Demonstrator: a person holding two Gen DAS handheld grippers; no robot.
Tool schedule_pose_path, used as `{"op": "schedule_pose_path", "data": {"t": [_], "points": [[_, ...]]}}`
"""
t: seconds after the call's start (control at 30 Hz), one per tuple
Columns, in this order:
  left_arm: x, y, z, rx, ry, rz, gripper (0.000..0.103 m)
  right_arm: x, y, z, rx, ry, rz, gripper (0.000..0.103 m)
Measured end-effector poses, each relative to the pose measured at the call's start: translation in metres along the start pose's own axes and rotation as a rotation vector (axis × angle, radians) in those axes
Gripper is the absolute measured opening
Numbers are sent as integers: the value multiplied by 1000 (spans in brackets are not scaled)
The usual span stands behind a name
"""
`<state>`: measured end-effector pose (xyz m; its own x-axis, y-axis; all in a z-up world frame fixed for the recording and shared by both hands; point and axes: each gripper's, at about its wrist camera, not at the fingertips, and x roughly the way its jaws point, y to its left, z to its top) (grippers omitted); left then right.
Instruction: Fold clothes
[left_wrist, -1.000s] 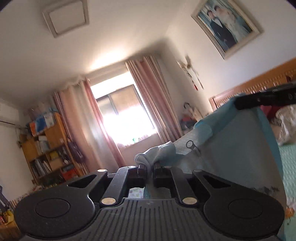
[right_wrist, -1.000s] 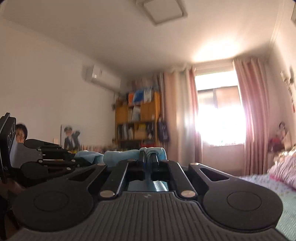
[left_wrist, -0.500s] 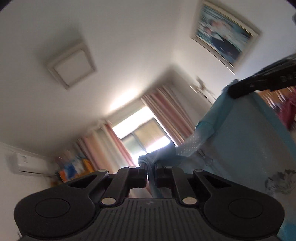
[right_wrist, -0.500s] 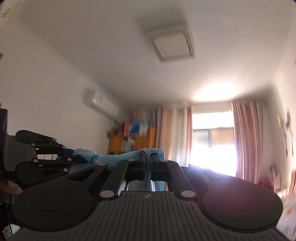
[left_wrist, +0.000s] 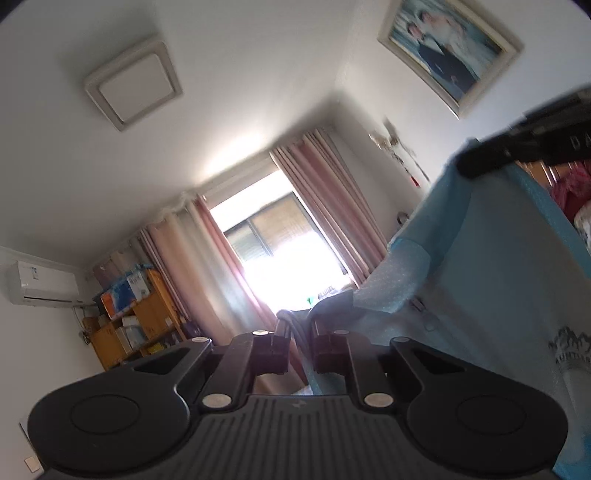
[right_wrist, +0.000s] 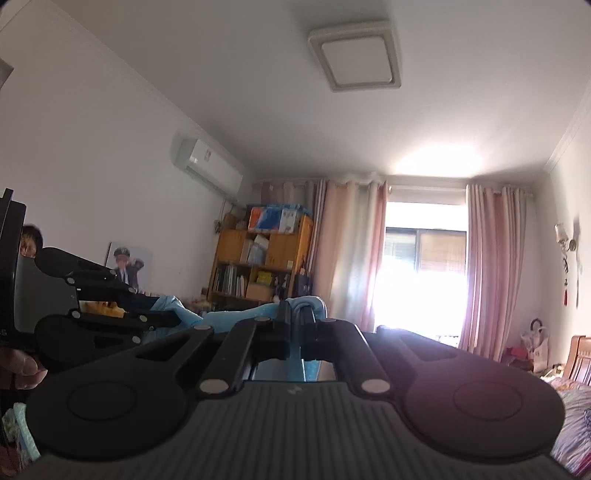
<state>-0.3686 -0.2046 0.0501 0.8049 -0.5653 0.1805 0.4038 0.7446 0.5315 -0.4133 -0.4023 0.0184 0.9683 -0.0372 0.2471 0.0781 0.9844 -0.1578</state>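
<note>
- While pointing up toward the window, the left gripper is pinching a bunched edge of the light blue garment, which is hanging right of that window.
- Seen from the right wrist, the right gripper is clamping another edge of the cloth left of the window; the garment is stretching leftward to the left gripper.

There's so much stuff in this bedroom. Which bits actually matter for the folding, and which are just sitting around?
Part of the job:
- light blue garment, held up in the air
- left gripper, shut on one bunched edge
- right gripper, shut on another edge

Just lying about:
- wooden bookshelf
- air conditioner
- pink curtains
- framed photo
</note>
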Motion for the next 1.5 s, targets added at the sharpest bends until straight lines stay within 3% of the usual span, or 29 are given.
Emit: {"op": "schedule_pose_path", "data": {"t": [0.07,0.17,0.33,0.5,0.8,0.93,1.0,1.1,1.13,1.17,1.23,1.3,1.33,1.37,1.43,1.5], "points": [[-2,7,7,-11,-25,31,17,1,-3,8,11,-36,-8,5],[9,-9,-21,-15,45,0,17,9,-8,-2,33,-29,-7,5],[31,-39,-73,-19,176,-61,17,38,7,-43,66,112,6,5],[31,-51,-164,-161,352,-177,19,60,12,-73,103,207,2,4],[11,-67,-321,-363,624,-369,19,63,7,-109,149,275,-33,4],[22,-82,-335,-408,620,-477,19,53,13,-112,168,270,-16,4],[37,-85,-326,-449,598,-535,19,49,15,-110,177,262,5,4],[56,-88,-308,-491,528,-608,35,37,21,-104,187,248,31,4],[59,-89,-302,-498,500,-623,50,36,21,-102,194,247,36,4],[61,-90,-299,-515,483,-638,74,34,21,-101,198,247,40,4],[65,-91,-295,-554,454,-667,93,30,21,-98,197,249,40,4],[68,-93,-291,-593,424,-696,86,29,21,-98,189,255,30,4],[69,-96,-292,-612,435,-723,69,29,19,-100,196,260,26,4],[70,-101,-295,-618,462,-757,36,30,18,-102,204,265,22,4],[71,-113,-303,-613,512,-809,7,30,15,-107,220,275,14,4],[68,-121,-310,-606,532,-830,7,30,12,-111,232,280,8,4]]}}
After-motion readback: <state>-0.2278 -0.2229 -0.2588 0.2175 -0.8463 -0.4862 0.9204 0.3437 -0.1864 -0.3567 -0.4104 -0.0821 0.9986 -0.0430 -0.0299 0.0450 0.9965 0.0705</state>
